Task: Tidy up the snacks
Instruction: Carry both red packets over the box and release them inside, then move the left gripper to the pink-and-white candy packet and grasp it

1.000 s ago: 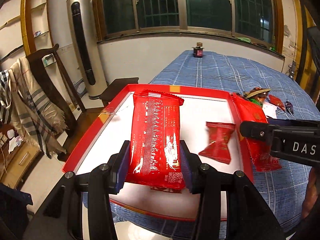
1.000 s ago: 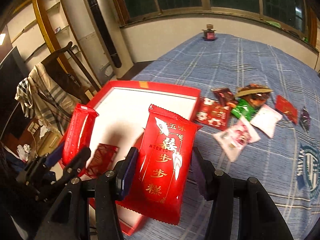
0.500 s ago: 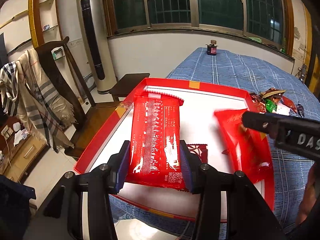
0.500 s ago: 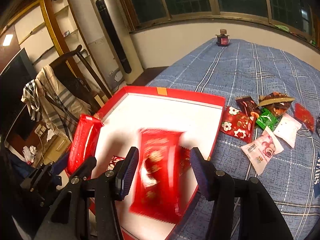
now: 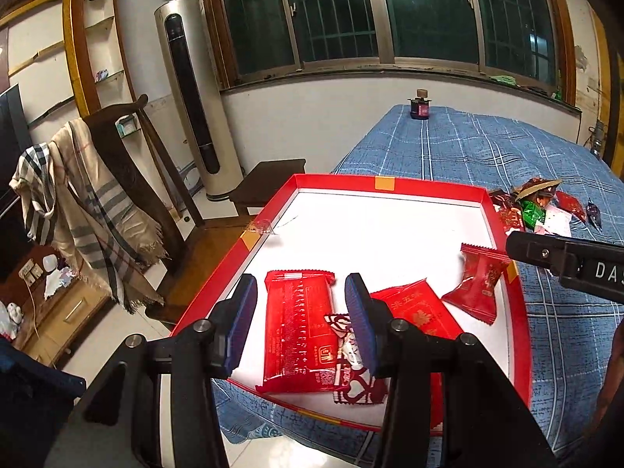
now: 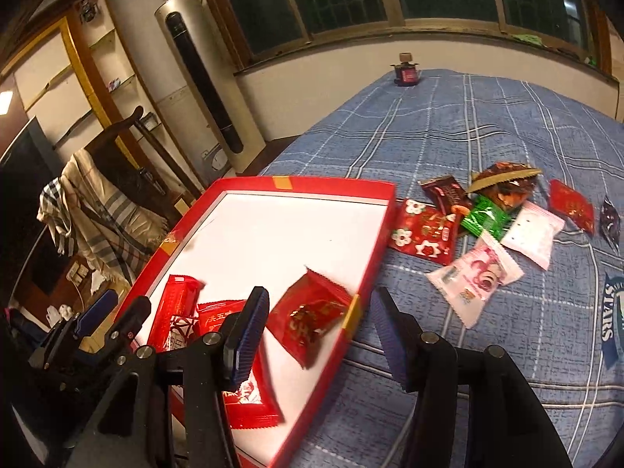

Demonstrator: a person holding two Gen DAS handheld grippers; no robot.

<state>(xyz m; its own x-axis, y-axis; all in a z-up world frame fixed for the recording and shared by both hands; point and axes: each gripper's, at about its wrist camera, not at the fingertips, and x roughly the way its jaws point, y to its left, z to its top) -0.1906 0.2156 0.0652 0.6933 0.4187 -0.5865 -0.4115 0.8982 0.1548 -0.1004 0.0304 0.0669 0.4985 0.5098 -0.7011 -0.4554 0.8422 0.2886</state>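
Left wrist view: the left gripper (image 5: pixel 302 325) hangs over the near end of the red tray (image 5: pixel 390 185), fingers apart, with the long red packet (image 5: pixel 298 327) lying flat on the white tray floor under the gap, not pinched. A small patterned wrapper (image 5: pixel 353 382) sits tucked beside it, then a gold-lettered red packet (image 5: pixel 413 310), and a smaller red pouch (image 5: pixel 477 286) near the right rim. Right wrist view: the right gripper (image 6: pixel 319 333) has its fingers apart too, nothing between them, hovering over the tray's right rim. A loose pile of snacks (image 6: pixel 487 226) is out on the blue plaid bed (image 6: pixel 468 124), just right of the tray.
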